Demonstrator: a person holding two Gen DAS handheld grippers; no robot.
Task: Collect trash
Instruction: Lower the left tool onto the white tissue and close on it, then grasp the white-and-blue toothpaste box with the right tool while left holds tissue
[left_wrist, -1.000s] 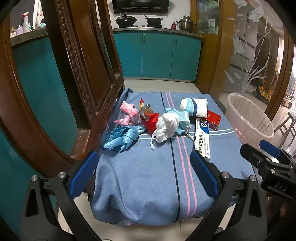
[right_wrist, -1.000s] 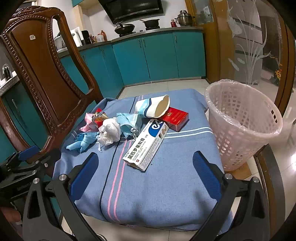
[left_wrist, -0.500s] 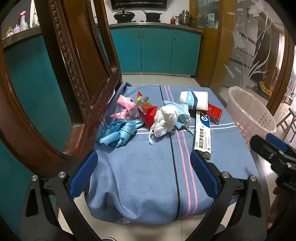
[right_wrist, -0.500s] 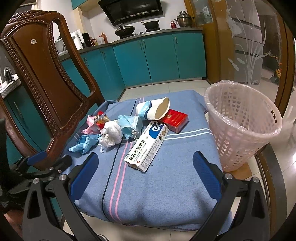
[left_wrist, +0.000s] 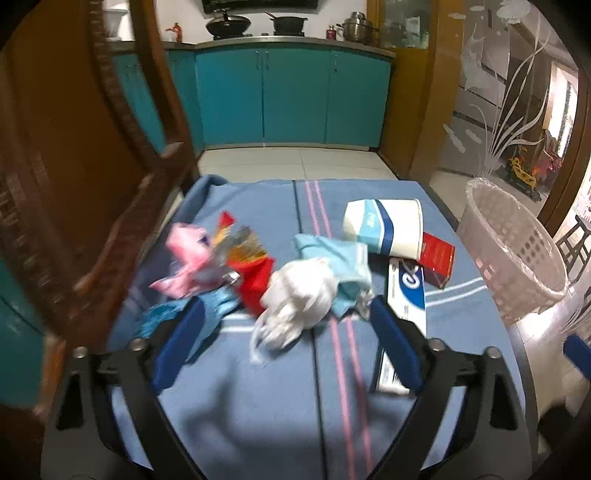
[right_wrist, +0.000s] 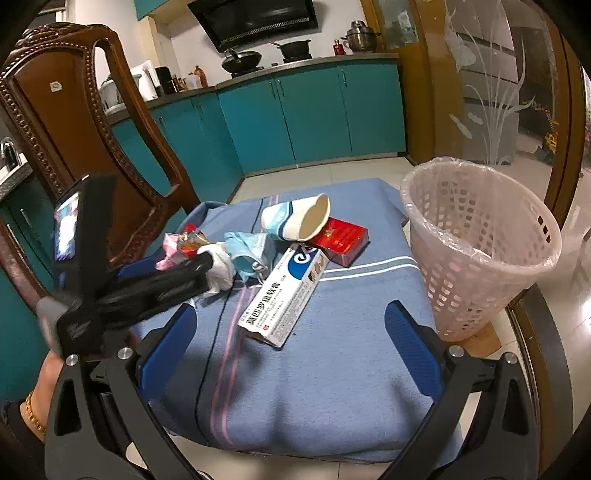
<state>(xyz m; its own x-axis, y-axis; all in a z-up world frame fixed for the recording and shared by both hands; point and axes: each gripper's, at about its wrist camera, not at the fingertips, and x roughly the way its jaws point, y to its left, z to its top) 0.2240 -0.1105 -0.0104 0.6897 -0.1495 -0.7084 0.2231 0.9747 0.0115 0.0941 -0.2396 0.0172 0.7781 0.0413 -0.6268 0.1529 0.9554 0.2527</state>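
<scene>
1. I have the left gripper (left_wrist: 284, 325) low over the trash pile on the blue striped cloth (left_wrist: 258, 413), jaws wide but just now closing in; the crumpled white tissue (left_wrist: 299, 299) sits between the fingers (left_wrist: 177, 343), and the pads do not press on it.
2. From the right wrist view, that left gripper (right_wrist: 207, 269) reaches in from the left edge of the frame, its tip at the white tissue (right_wrist: 221, 266); a hand (right_wrist: 46, 373) with a gold bracelet shows at lower left.
3. Left of the tissue in the left wrist view: a pink wrapper (left_wrist: 188, 258), a red snack packet (left_wrist: 255, 280), and a crumpled blue cloth (left_wrist: 218, 306) partly behind my left finger.
4. Just behind the tissue lies a light blue face mask (left_wrist: 332, 254); beyond it, a paper cup (left_wrist: 384, 229) on its side, resting against a red box (left_wrist: 437, 258).
5. A long white-and-blue ointment box (right_wrist: 284, 295) lies in the middle of the right wrist frame, near the mask.
6. My right gripper (right_wrist: 295, 339) hangs wide open over the front of the cloth, nothing between the fingers.
7. The pink lined wastebasket (right_wrist: 476, 251) stands at right, just beside the cloth.
8. A carved wooden chair (right_wrist: 66, 122) fills the upper left.
</scene>
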